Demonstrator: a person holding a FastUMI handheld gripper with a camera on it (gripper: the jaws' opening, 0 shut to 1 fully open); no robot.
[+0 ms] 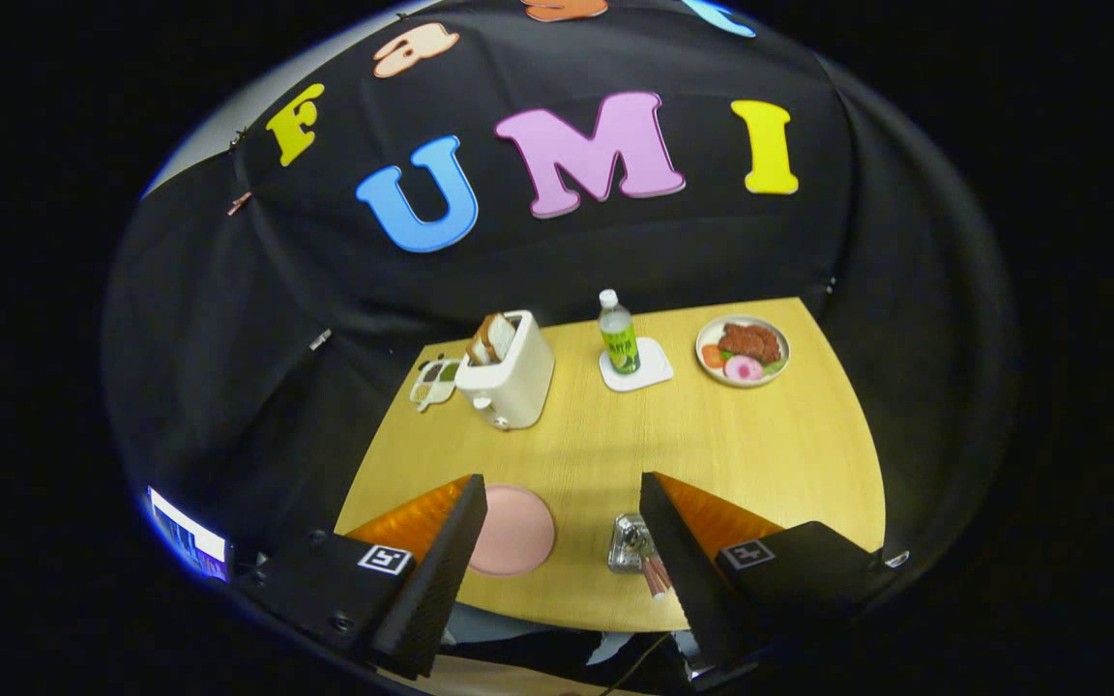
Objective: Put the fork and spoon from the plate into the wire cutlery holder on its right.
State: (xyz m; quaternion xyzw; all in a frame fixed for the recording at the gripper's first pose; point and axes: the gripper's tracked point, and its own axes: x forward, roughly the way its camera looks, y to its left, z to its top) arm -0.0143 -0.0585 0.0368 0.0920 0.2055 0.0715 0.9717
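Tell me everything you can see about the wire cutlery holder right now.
The wire cutlery holder is a small shiny metal basket standing upright on the wooden table, right of the pink plate and apart from it. Pinkish cutlery handles stick out of it. The open gripper hovers above; its right finger partly hides the holder.

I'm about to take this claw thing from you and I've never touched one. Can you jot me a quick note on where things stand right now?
Claw: open, fingers spread wide, holding nothing, raised above the near edge of the table.
Pink plate: between the fingers, beside the left one; it looks bare, with no cutlery lying on it.
Wire cutlery holder: to the plate's right, against the right finger. Pinkish handles stick out of it, so the cutlery seems to be in already; I cannot tell fork from spoon.
Done: apparently both pieces moved.
Left: probably nothing; check the holder, then back away.
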